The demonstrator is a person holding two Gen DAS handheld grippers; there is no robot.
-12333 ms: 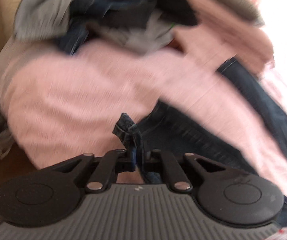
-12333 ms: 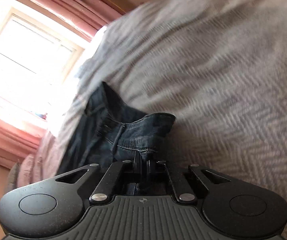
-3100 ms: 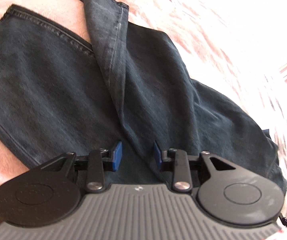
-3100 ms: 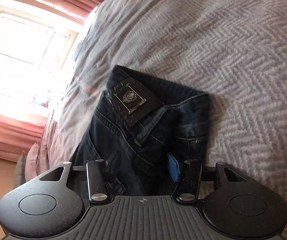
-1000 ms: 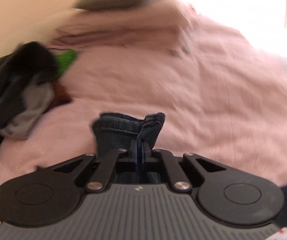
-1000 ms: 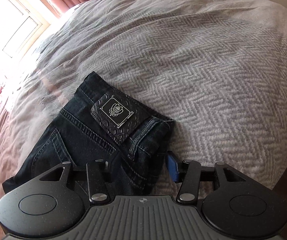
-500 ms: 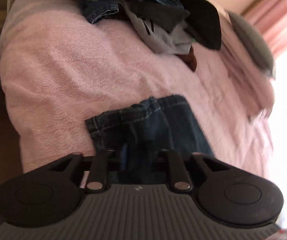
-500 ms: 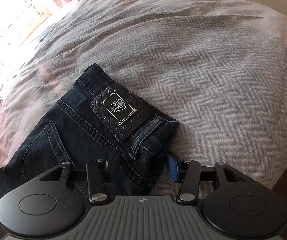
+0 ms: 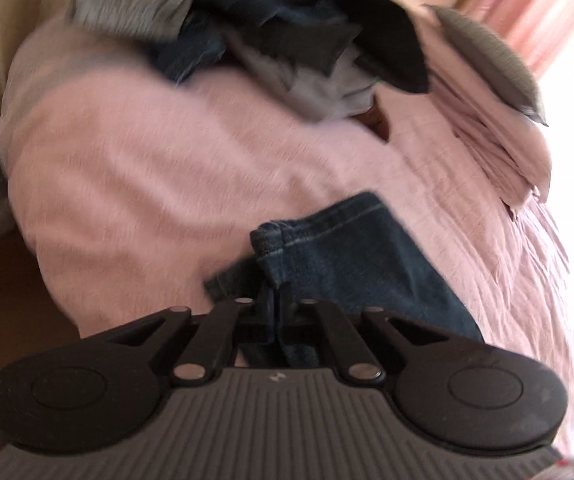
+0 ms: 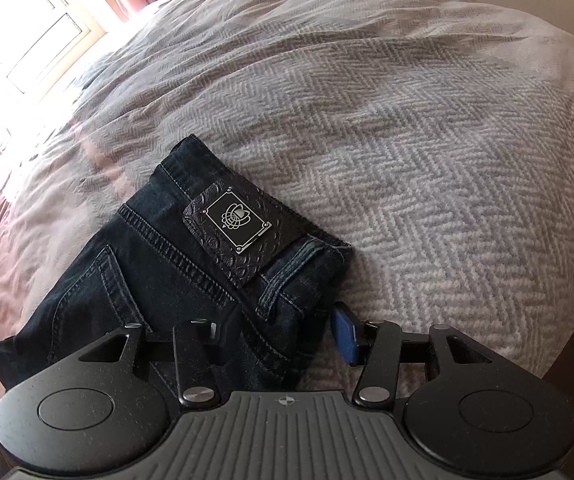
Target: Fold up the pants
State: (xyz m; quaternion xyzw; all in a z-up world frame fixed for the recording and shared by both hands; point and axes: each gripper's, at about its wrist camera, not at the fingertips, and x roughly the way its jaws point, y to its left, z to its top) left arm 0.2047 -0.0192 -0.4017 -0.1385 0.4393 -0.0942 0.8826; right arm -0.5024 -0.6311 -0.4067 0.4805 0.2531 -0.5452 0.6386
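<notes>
Dark blue jeans lie on the bed. In the left wrist view a leg end point(image 9: 351, 256) with its stitched hem rests on the pink bedspread point(image 9: 147, 168). My left gripper point(image 9: 275, 300) is closing its jaws tight on a bunched fold of that hem. In the right wrist view the waistband end of the jeans point(image 10: 159, 264) lies flat, with a black leather patch point(image 10: 229, 220) facing up. My right gripper point(image 10: 281, 336) stands open astride the waistband corner. Its blue pad point(image 10: 345, 338) sits just off the denim's edge.
A heap of dark and grey clothes point(image 9: 287, 32) lies at the far end of the pink bedspread, with a grey pillow point(image 9: 487, 56) to its right. Brown floor point(image 9: 7, 300) shows past the bed's left edge. A grey herringbone blanket point(image 10: 407, 140) runs to a bright window point(image 10: 19, 40).
The left gripper swung across the bed, let the hem out half a second ago with its jaws apart, and is now shut on the hem again. The right gripper has stayed put.
</notes>
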